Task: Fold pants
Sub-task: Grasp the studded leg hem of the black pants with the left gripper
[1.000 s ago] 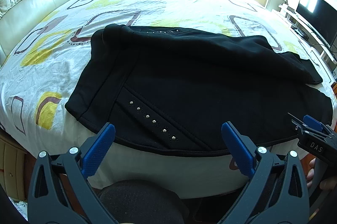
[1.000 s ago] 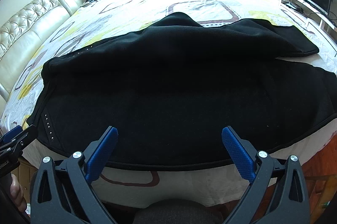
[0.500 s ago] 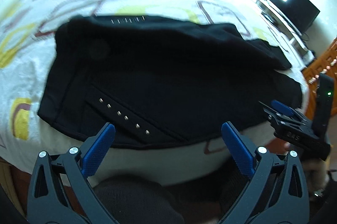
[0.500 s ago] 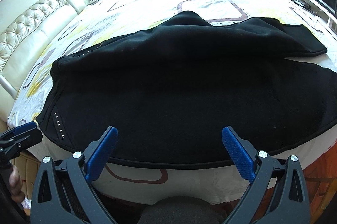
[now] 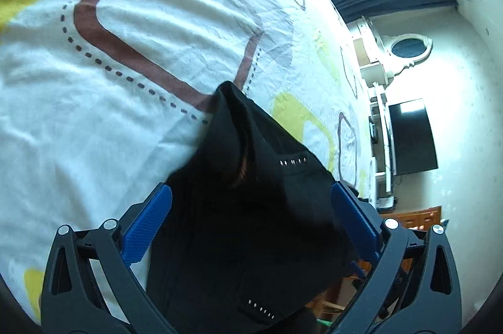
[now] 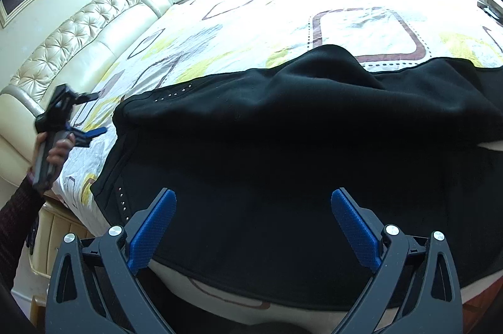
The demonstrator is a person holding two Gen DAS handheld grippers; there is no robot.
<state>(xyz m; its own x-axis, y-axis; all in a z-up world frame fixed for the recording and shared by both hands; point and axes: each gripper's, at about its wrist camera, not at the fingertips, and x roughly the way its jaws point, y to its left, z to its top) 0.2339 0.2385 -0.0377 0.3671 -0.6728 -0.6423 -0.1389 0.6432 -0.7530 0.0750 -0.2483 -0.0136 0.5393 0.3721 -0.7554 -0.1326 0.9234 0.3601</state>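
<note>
Across the patterned bed sheet [image 6: 283,7] lie black pants [image 6: 283,151], spread near the bed's front edge. Left hand-held gripper [image 5: 251,217] has its jaws spread around the waistband end. Right hand-held gripper [image 6: 253,224] hovers spread over the middle.

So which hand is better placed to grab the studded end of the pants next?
Probably the left. The left tool is open at the studded waist end of the pants, facing along them. The right tool is open over the middle of the near edge.
</note>
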